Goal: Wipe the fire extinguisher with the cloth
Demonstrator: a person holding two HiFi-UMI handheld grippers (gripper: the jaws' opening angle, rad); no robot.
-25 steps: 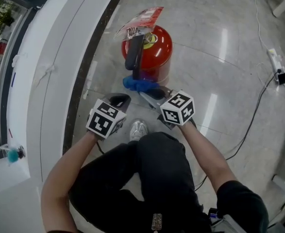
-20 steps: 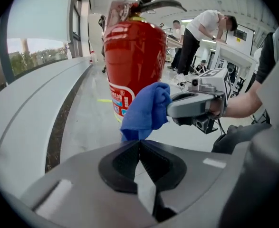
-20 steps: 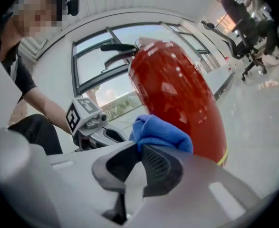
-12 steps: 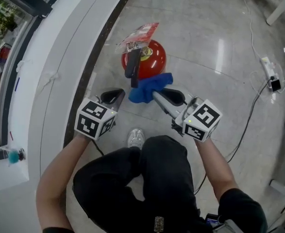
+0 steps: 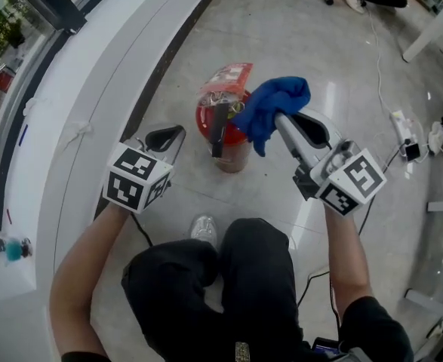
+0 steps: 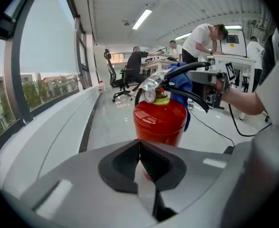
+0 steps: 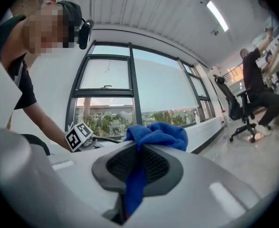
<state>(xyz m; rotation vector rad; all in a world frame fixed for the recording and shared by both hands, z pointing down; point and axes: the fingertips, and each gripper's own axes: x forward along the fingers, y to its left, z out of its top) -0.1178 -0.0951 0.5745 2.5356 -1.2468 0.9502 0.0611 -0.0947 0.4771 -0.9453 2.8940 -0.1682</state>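
Blue cloth point(image 5: 270, 104) up in the air, red fire extinguisher point(image 5: 206, 121) standing on the shiny floor point(image 5: 304, 44) under it

Right gripper point(image 5: 276, 118) fingers clamped on a fold of the cloth, rest of it bunched loose over the tips, hanging just above and beside the extinguisher's top; left gripper point(image 5: 170, 136) fingers squeezed together on nothing, parked near the cylinder's left side, not touching it; no wiping contact at all right now, fwiw; stuff to worry about, just guessing: snagging that loose bunch on the black handle point(image 5: 219, 127) or the red tag point(image 5: 225, 78) on the way down; tipping a free-standing cylinder on slick tile with a sideways shove, nothing bracing it; losing the cloth out of such a thin pinch once the rubbing gets hard.
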